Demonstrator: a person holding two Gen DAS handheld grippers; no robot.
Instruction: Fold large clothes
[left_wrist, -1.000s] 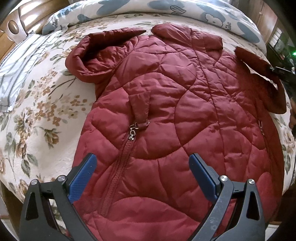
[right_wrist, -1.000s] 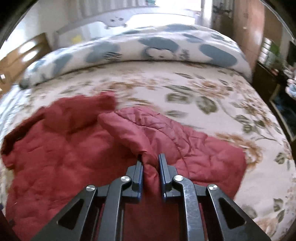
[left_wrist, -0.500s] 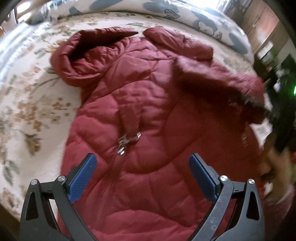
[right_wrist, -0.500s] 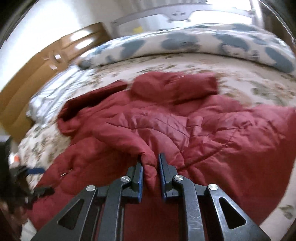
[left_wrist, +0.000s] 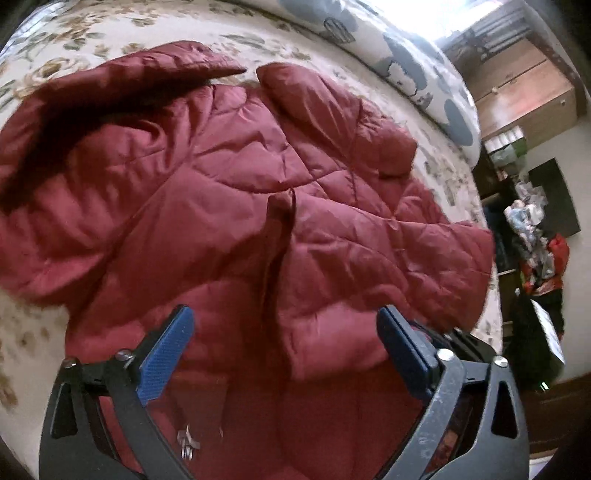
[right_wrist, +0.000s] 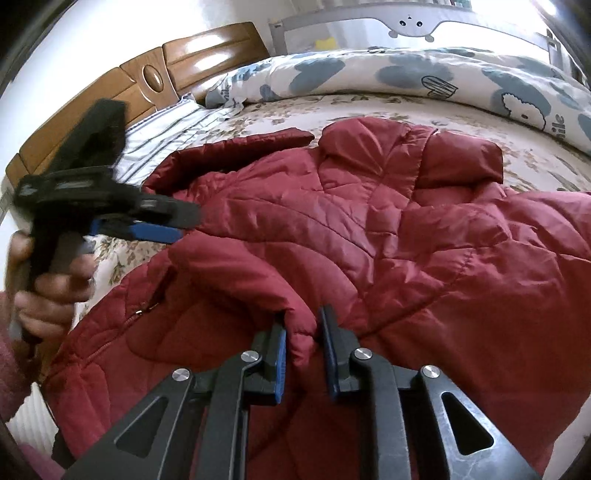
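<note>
A dark red quilted jacket (left_wrist: 221, 184) lies front up on the bed, its hood (left_wrist: 110, 96) at the far left. One sleeve (left_wrist: 388, 266) is folded across the chest. My right gripper (right_wrist: 302, 354) holds that sleeve's cuff (right_wrist: 301, 332) low over the jacket (right_wrist: 406, 240); its jaws are opening, but the pads still pinch the cuff. My left gripper (left_wrist: 284, 350) hovers over the jacket's middle near the zip pull (left_wrist: 186, 446). Its jaws are wide and closing, gripping nothing. The right wrist view shows the left gripper (right_wrist: 159, 225) at the left, held by a hand (right_wrist: 48, 288).
The jacket lies on a floral bedsheet (left_wrist: 436, 155). A rolled quilt with blue patches (right_wrist: 369, 74) runs along the far side. A wooden headboard (right_wrist: 147, 81) and a striped pillow (right_wrist: 166, 125) sit at the left. Wooden cabinets (left_wrist: 524, 92) and clutter (left_wrist: 535, 240) stand beyond the bed's right edge.
My right gripper carried the sleeve across the jacket and lowered it onto the chest, and its jaws have parted a little. My left gripper moved along the jacket toward the folded sleeve and narrowed slightly.
</note>
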